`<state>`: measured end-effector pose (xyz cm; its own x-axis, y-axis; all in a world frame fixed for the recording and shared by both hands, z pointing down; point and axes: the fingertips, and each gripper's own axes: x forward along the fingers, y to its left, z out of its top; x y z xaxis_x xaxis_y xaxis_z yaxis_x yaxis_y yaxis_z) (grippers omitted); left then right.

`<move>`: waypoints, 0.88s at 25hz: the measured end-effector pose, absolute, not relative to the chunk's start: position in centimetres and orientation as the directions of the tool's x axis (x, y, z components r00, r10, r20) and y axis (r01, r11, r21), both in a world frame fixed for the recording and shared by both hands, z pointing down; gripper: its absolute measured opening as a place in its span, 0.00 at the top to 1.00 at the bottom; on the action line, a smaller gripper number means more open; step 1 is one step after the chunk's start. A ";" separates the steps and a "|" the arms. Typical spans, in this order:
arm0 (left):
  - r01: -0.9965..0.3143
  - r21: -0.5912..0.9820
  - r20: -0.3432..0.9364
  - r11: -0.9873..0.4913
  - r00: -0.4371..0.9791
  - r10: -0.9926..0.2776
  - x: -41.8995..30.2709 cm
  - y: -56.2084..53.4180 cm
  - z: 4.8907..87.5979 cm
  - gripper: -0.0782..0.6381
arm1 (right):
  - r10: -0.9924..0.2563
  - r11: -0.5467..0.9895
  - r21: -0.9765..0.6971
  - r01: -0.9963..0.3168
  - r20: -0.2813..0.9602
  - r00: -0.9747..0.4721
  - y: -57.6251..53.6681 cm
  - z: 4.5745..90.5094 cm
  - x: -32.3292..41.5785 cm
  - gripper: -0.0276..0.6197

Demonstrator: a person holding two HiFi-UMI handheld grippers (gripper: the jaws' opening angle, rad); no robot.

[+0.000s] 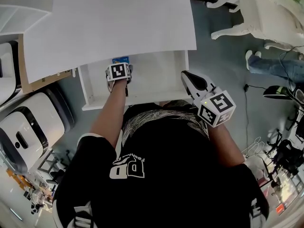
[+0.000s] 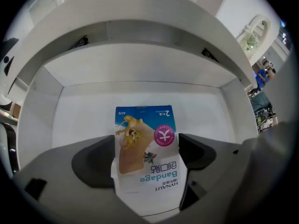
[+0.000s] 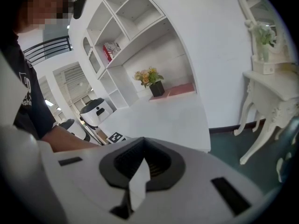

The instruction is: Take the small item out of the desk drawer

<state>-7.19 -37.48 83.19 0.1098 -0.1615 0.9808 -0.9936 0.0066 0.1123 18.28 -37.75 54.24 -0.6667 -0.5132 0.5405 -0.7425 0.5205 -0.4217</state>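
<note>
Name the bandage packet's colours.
The bandage packet is blue and white, clearest in the left gripper view.

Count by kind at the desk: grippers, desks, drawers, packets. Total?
Grippers: 2 (left gripper, right gripper)
Desk: 1
Drawer: 1, open
Packet: 1, bandage, in the drawer
Total: 5
</note>
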 end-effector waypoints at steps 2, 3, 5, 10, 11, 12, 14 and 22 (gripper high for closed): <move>-0.995 0.098 0.981 -0.008 0.098 -0.167 -7.1 -37.7 83.2 0.31 | -0.513 0.518 -0.424 -0.743 0.541 -0.666 -37.7 54.3 18.3 0.94; -0.996 0.092 0.981 -0.014 0.093 -0.167 -7.1 -37.7 83.2 0.31 | -0.513 0.517 -0.425 -0.743 0.541 -0.666 -37.7 54.4 18.2 0.94; -0.996 0.080 0.983 -0.026 0.084 -0.166 -7.0 -37.7 83.2 0.31 | -0.513 0.517 -0.427 -0.742 0.540 -0.668 -37.7 54.4 18.1 0.94; -0.995 0.077 0.985 -0.064 0.086 -0.149 -6.9 -37.5 83.0 0.31 | -0.513 0.515 -0.428 -0.742 0.540 -0.668 -37.7 54.3 17.7 0.94; -0.995 0.079 0.985 -0.069 0.088 -0.148 -6.9 -37.4 83.0 0.31 | -0.514 0.516 -0.428 -0.742 0.539 -0.668 -37.6 54.2 17.6 0.94; -0.994 0.080 0.985 -0.072 0.090 -0.148 -7.0 -37.4 82.9 0.31 | -0.515 0.516 -0.427 -0.743 0.538 -0.667 -37.5 54.1 17.5 0.94; -0.994 0.085 0.984 -0.070 0.095 -0.150 -7.2 -37.3 83.1 0.31 | -0.521 0.513 -0.424 -0.746 0.536 -0.664 -37.3 54.0 17.4 0.94; -0.987 0.149 0.979 -0.051 0.155 -0.132 -7.3 -36.9 81.6 0.31 | -0.557 0.498 -0.418 -0.759 0.517 -0.650 -36.3 53.0 16.5 0.94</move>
